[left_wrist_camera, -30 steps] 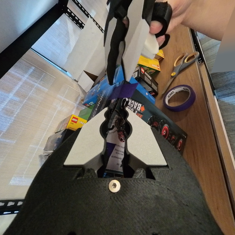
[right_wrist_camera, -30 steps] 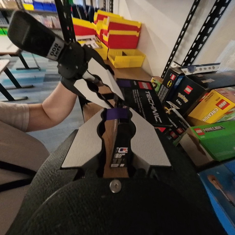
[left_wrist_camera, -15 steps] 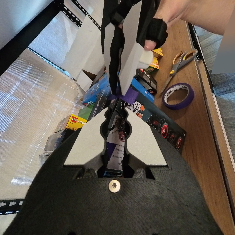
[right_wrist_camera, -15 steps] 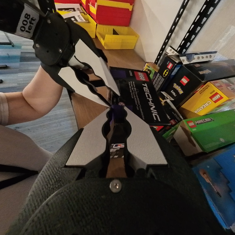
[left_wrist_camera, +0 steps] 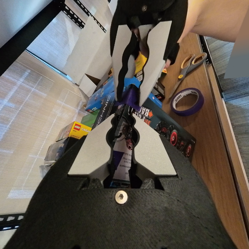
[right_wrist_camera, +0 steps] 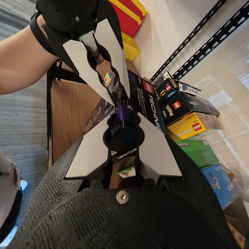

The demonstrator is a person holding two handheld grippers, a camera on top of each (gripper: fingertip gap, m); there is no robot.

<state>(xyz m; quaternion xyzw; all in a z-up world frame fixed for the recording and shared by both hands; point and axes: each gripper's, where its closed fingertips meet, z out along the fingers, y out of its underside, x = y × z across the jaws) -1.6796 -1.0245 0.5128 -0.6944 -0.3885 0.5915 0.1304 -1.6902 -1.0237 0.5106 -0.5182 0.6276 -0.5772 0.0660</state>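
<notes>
A black toy box stands on its edge on a wooden shelf. A strip of purple tape is folded over its upper edge. My left gripper is shut on the near end of the box. My right gripper comes in from above, with one finger on each side of the taped edge, pressing on the tape. In the right wrist view my right gripper clamps the purple tape on the box. The left gripper grips the box just beyond it.
Scissors and a purple tape roll lie on the shelf to the right. Yellow, green, blue and black toy boxes are piled against the back. Red and yellow bins sit beyond. Black rack uprights stand at the wall. Only a small space, under 4 cm, lies between the two pairs of fingers.
My right gripper has moved closer to the left one and turned, and its fingers now sit over the taped edge of the box. My left gripper has kept its hold.
</notes>
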